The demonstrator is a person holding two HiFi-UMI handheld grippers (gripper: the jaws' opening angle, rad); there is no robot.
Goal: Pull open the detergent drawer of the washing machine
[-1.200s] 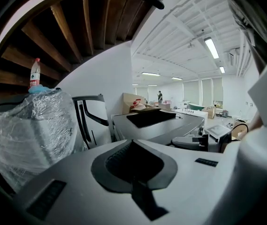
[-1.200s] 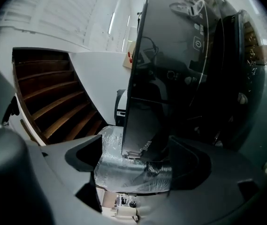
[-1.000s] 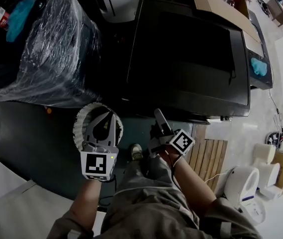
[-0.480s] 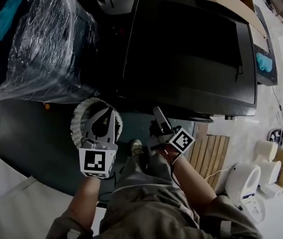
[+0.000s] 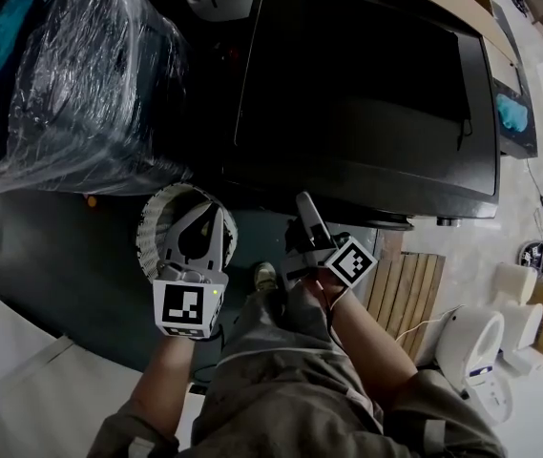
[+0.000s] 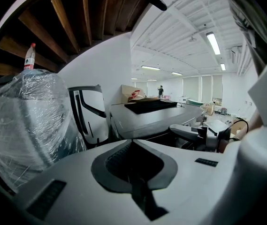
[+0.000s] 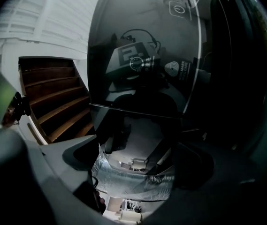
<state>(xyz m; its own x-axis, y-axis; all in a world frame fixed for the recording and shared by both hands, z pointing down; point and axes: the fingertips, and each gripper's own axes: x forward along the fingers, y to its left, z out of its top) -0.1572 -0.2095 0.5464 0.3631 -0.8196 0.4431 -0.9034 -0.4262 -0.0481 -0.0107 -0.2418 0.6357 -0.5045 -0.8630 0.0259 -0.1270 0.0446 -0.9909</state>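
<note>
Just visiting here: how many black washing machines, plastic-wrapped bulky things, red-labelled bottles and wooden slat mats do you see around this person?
Black washing machine: 1
Plastic-wrapped bulky thing: 1
Red-labelled bottle: 1
Wooden slat mat: 1
Total: 4

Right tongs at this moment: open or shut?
Open: the right tongs stand wide apart, having just been opening, nothing between them, facing the washing machine.

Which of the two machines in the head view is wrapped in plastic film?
The left machine, with a bottle standing on top: clear film covers it. The black-topped washing machine to its right is unwrapped.
</note>
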